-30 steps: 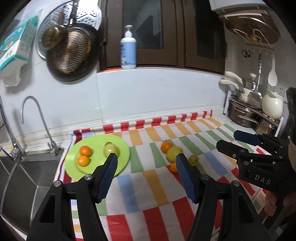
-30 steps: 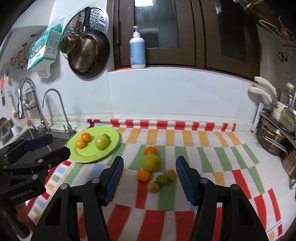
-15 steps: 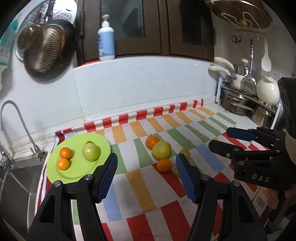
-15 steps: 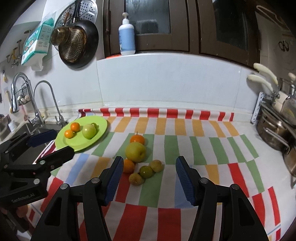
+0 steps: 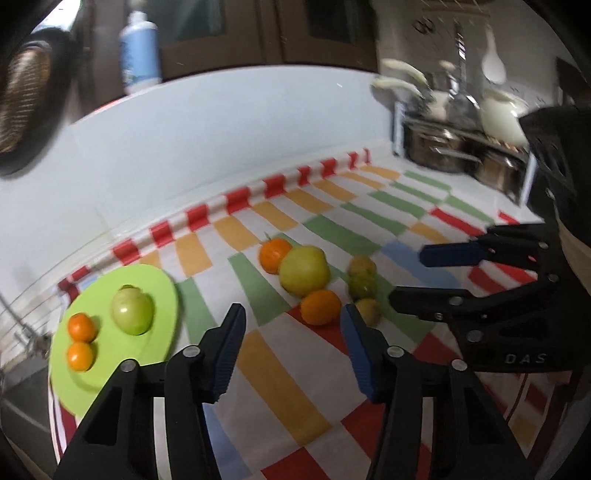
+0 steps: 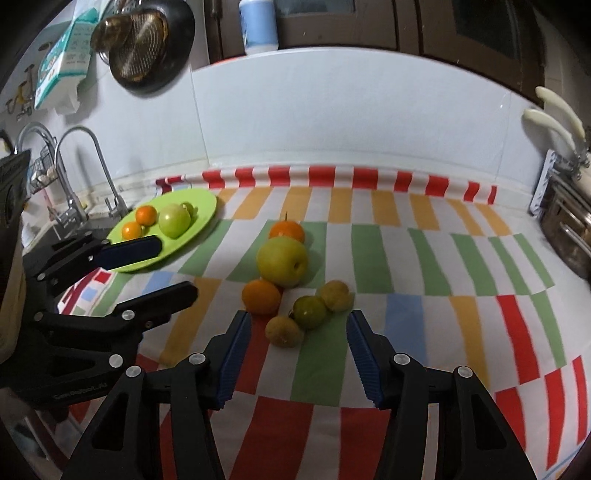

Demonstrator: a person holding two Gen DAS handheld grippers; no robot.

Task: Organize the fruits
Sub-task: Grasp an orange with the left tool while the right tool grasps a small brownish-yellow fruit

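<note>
A green plate [image 6: 199,214] at the left holds two small oranges [image 6: 146,214] and a green apple [image 6: 174,220]; the plate also shows in the left wrist view [image 5: 162,288]. A loose cluster lies mid-cloth: a big yellow-green apple [image 6: 282,260], two oranges [image 6: 261,296], and three small greenish fruits [image 6: 309,311]. My right gripper [image 6: 299,352] is open, just short of the cluster, with a small fruit [image 6: 284,331] ahead between its fingers. My left gripper [image 5: 291,347] is open and empty, near the lower orange [image 5: 320,306].
A striped cloth [image 6: 424,258] covers the counter. A sink and taps [image 6: 74,173] lie left of the plate. Steel pots [image 5: 439,147] stand at the right. A pan [image 6: 147,48] hangs on the wall; a bottle [image 6: 258,26] stands on the ledge.
Both grippers have moved forward and down toward the fruit cluster, which now looks larger and closer. Both stayed open. No fruit has moved.
</note>
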